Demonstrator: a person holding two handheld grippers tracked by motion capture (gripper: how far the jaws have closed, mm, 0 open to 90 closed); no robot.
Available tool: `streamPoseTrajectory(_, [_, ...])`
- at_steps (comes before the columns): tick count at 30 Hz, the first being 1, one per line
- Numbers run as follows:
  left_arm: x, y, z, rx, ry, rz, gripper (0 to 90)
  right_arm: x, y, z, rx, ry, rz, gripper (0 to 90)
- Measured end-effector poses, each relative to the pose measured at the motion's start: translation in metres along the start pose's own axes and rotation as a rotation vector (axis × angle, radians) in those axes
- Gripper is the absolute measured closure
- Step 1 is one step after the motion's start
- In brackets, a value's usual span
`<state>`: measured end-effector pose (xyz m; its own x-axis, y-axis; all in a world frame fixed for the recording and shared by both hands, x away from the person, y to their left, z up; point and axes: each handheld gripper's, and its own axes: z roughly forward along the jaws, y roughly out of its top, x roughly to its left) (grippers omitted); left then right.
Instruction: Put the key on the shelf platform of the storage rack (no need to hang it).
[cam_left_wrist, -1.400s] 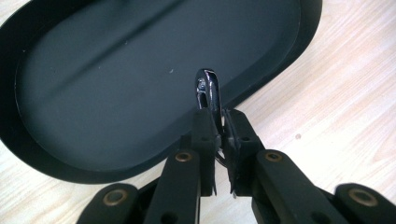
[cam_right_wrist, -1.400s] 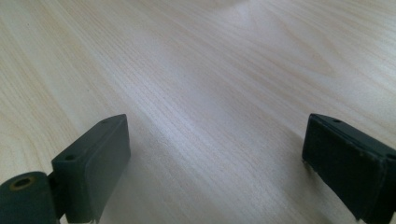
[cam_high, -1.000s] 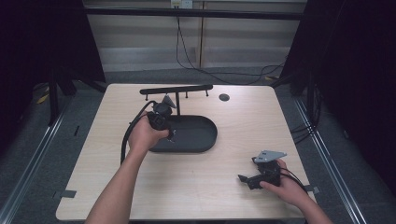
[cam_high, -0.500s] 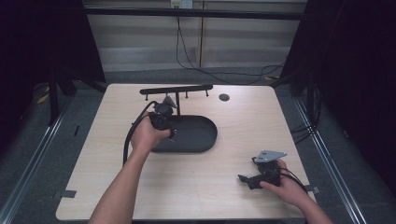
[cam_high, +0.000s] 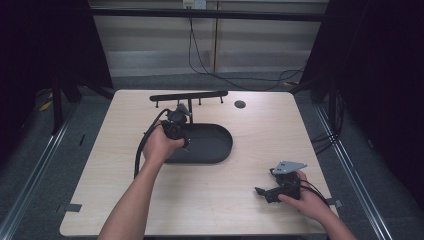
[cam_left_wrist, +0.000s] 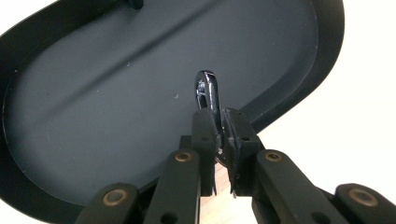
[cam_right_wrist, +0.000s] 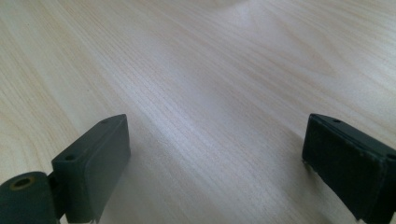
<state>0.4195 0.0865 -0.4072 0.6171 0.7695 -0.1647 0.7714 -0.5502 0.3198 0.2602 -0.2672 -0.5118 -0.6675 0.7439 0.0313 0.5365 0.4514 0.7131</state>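
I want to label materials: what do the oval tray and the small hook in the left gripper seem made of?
Oval tray: probably matte black plastic or coated metal, with a dull, even surface. Hook: likely polished metal, showing bright glints. Left gripper is shut on it.

Shiny dark hook-shaped piece (cam_left_wrist: 207, 93): lower part hidden between the left gripper's (cam_left_wrist: 219, 123) closed pads; full shape cannot be told. Black oval tray (cam_left_wrist: 93, 116): cut off at the left gripper view's top and left edges. Small dark round spot (cam_high: 240, 104) (on the table's far side): too small to identify.
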Motion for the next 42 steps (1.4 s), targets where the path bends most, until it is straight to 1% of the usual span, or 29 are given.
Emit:
streamPoseTrajectory(2, [0.000,0.000,0.002,-0.001,-0.004,-0.008,83.6,0.000,0.000,0.000,0.000,0.000,0.000,7.1])
streamPoseTrajectory(4, [0.001,0.000,0.004,0.001,0.000,-0.005,83.6,0.000,0.000,0.000,0.000,0.000,0.000,7.1])
streamPoseTrajectory(5, [0.001,0.000,0.006,0.009,0.000,-0.010,83.6,0.000,0.000,0.000,0.000,0.000,0.000,7.1])
streamPoseTrajectory(6, [0.001,0.001,0.008,0.007,-0.003,-0.005,83.6,0.000,0.000,0.000,0.000,0.000,-0.001,7.1])
streamPoseTrajectory(9, [0.000,0.001,0.011,0.004,0.004,-0.009,83.5,0.000,0.000,0.000,0.001,0.001,-0.001,7.0])
streamPoseTrajectory(18, [-0.002,0.003,0.017,0.003,0.000,-0.006,83.5,0.000,0.000,0.000,0.001,0.003,-0.005,7.1])
streamPoseTrajectory(22, [-0.002,0.005,0.020,0.011,-0.005,-0.018,83.5,0.000,0.000,0.000,0.001,0.004,-0.006,7.1])
streamPoseTrajectory(23, [-0.002,0.005,0.021,0.006,-0.002,-0.012,83.5,0.000,0.000,0.000,0.001,0.003,-0.006,7.1])
streamPoseTrajectory(26, [-0.002,0.006,0.022,0.007,-0.002,-0.012,83.5,0.000,0.000,0.000,0.001,0.003,-0.006,7.1])
streamPoseTrajectory(30, [-0.002,0.007,0.026,0.002,0.001,-0.021,83.4,0.000,0.000,0.000,0.001,0.004,-0.006,7.1])
streamPoseTrajectory(39, [-0.002,0.010,0.029,-0.001,0.005,-0.024,83.3,0.000,0.000,-0.001,0.002,0.005,-0.009,7.0])
streamPoseTrajectory(42, [-0.001,0.010,0.031,-0.009,0.010,-0.027,83.2,0.000,0.000,-0.001,0.002,0.005,-0.010,7.0])
